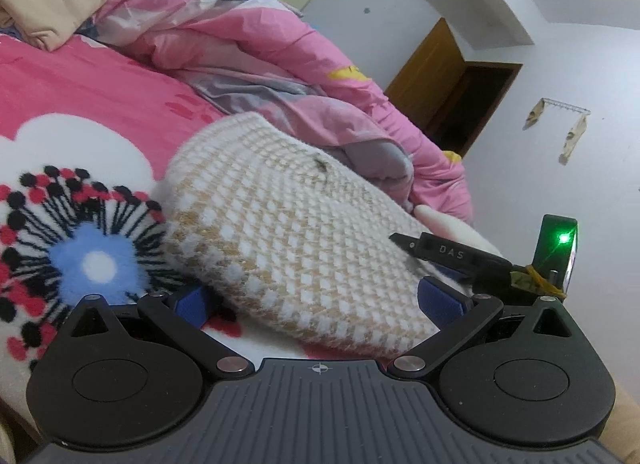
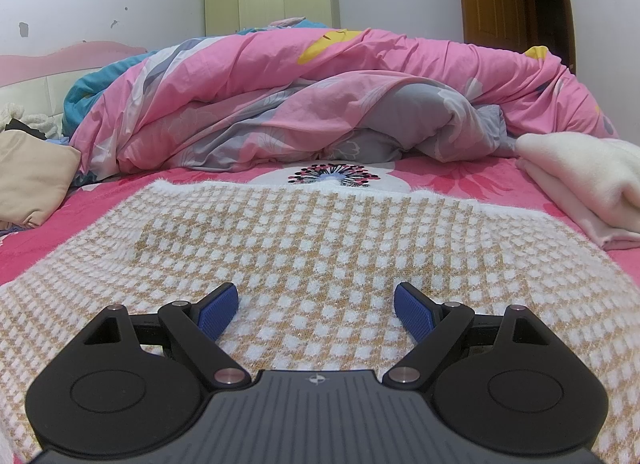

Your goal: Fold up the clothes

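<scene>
"Two tools, one garment. Where does it sit?" asks the first note-taker.

"The checked knit lies on the bed, spread flat under the right tool," the second records. "The pink duvet is heaped beyond it, and a folded cream garment lies just beside it to the right."

"Right tool's state?"

"Released. Its blue pads stand wide apart low over the cloth, with nothing pinched between them. Judged to be parked there to steady the flat layer or wait its turn."

"Left tool?"

"From the left wrist, a rounded hump of the knit bulges between its spread fingers. The near finger is half hidden by the cloth. He cannot tell whether the pads press or merely flank it."

"Why the hump?"

"Likely a side being turned over toward the middle, a fold in progress. That's a reading, not an observation."

"Orientation?"

"From the right wrist, the fuzzy white edge runs left to right, facing the duvet. The spread looks longest across that view, but the nearer corners are cut off, so this is uncertain. From the left wrist, the hump's ridge runs away from the tool toward the duvet."
</scene>
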Motion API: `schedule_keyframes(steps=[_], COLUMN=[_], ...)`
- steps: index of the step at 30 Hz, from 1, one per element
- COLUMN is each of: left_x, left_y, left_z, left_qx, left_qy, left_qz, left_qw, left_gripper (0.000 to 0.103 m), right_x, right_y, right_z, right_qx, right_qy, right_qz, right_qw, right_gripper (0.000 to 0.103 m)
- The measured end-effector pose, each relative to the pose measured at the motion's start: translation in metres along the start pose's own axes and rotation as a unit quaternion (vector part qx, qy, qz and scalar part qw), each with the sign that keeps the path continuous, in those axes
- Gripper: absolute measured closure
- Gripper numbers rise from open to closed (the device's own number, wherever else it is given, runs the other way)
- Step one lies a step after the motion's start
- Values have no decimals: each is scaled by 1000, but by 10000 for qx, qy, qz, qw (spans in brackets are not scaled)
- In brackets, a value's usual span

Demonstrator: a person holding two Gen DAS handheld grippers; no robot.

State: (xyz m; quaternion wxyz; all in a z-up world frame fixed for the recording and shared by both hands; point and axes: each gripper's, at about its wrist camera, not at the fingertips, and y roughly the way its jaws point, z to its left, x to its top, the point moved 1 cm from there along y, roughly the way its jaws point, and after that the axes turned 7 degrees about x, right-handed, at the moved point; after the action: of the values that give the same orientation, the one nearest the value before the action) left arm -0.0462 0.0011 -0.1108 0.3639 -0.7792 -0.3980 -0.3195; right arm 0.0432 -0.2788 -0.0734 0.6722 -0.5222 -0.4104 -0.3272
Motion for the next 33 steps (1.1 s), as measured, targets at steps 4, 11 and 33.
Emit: schedule_keyframes(steps=[4,11,33], left_x=[1,9,35], left_y=[5,27,73], left_z=[0,-5,-3], left_qx=[-41,-99,-440], left_qy=[-89,-99,-892], left_qz=[-59,-235,-262], left_qw=[9999,9996,9947], left_gripper=[0,0,3], right_x=[0,0,1], right_y=[0,0,0], right_z=[0,-1,-2], right_qx=[4,23,68], right_qy=[7,21,69], right_qz=[-2,-6,-27], right_qw=[10000,10000,9999], right_gripper=[15,15,14])
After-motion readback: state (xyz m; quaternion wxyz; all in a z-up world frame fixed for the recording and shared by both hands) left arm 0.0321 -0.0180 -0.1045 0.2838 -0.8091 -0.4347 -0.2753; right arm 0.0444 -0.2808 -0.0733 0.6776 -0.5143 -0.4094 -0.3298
